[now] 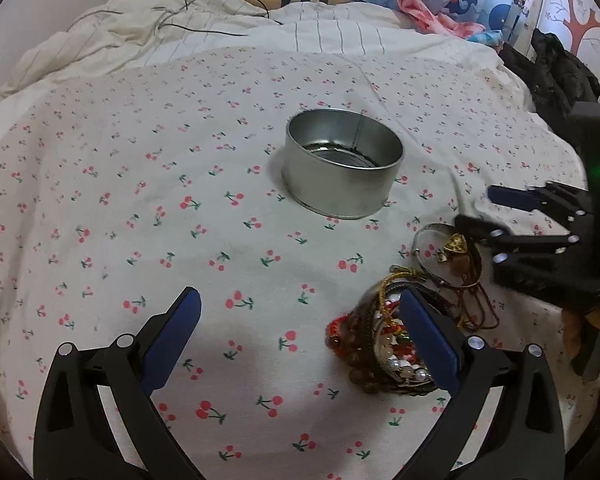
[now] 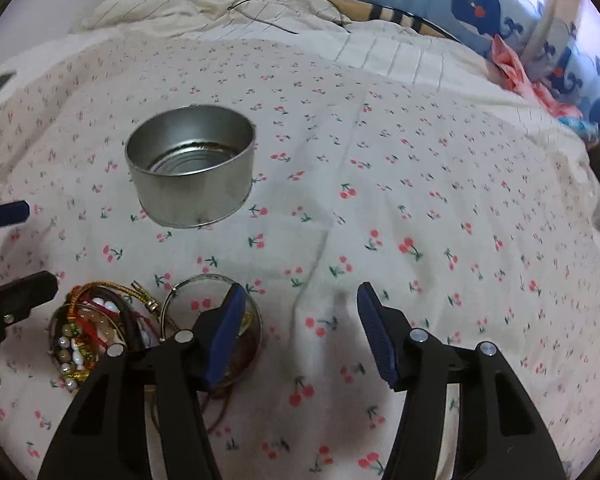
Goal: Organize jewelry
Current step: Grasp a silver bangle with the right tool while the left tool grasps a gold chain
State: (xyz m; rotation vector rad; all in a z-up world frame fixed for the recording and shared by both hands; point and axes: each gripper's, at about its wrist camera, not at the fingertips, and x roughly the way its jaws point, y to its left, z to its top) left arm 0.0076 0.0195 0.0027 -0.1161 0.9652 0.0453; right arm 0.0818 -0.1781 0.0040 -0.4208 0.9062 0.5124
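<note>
Looking from left wrist: left hand-held gripper point(image 1: 300, 328) jaws wide apart, beaded bracelet pile point(image 1: 384, 348) against its right finger; black clothing point(image 1: 556, 76) only seen here.
Right wrist: right hand-held gripper point(image 2: 300, 320) apart, nothing clamped, left finger over silver bangle point(image 2: 204, 304).
Ahead: tin point(image 2: 192, 164) on bed point(image 2: 420, 184), unobstructed.

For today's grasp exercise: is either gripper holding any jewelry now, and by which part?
Nothing is held. The left gripper and the right gripper both stand open over the sheet; the bracelets lie beside them.
</note>
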